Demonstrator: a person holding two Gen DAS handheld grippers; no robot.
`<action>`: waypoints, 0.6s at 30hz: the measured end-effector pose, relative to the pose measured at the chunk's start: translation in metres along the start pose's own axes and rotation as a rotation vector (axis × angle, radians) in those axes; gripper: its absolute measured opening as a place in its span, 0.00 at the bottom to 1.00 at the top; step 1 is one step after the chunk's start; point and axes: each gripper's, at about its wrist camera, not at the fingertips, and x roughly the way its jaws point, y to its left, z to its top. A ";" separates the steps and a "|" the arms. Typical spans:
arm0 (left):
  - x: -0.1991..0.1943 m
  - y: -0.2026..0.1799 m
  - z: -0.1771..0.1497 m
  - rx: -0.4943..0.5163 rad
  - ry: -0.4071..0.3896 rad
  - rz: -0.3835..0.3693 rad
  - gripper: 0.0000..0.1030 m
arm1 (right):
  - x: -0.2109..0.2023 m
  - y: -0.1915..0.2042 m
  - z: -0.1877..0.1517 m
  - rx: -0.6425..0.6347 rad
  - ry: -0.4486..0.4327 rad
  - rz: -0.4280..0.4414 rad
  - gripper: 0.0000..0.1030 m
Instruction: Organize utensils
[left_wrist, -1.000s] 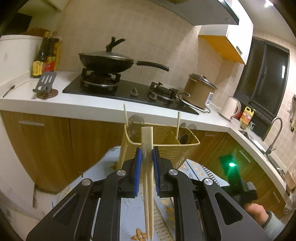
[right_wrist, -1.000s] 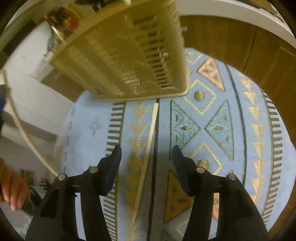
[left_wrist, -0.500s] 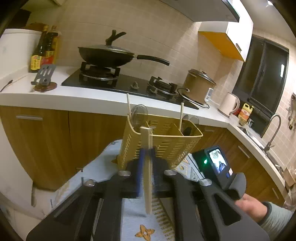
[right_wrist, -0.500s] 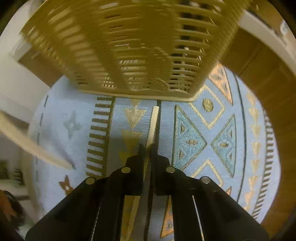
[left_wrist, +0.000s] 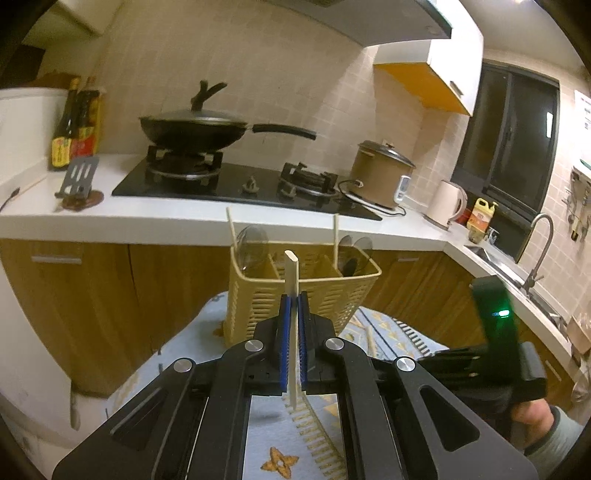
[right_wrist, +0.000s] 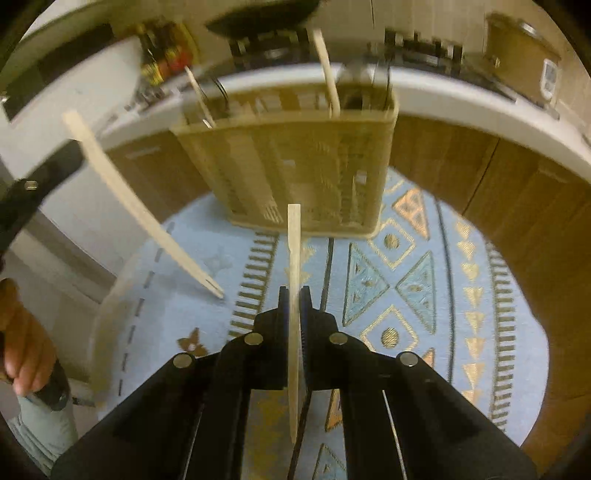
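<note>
A beige slotted utensil basket stands on a round table with a blue patterned cloth; it also shows in the right wrist view. It holds two chopsticks and several spoons. My left gripper is shut on a pale chopstick, held upright in front of the basket. My right gripper is shut on another chopstick, lifted off the cloth and pointing at the basket. The left gripper's chopstick shows at the left of the right wrist view.
Behind the table runs a white kitchen counter with a gas hob, a black wok, sauce bottles, a rice cooker and a kettle. Wooden cabinets stand below. A sink tap is at the right.
My right gripper closed on the chopstick lying on the cloth and lifted it, tilting up toward the basket. My left gripper kept its chopstick and pulled back a little from the basket.
</note>
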 end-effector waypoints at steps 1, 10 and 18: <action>-0.004 -0.003 0.002 0.010 -0.008 0.000 0.01 | -0.006 -0.002 0.005 -0.004 -0.026 0.003 0.04; -0.021 -0.020 0.029 0.061 -0.071 0.021 0.02 | -0.088 -0.005 0.034 0.006 -0.321 0.023 0.04; -0.036 -0.033 0.065 0.107 -0.139 0.044 0.01 | -0.125 0.000 0.076 -0.020 -0.409 0.032 0.04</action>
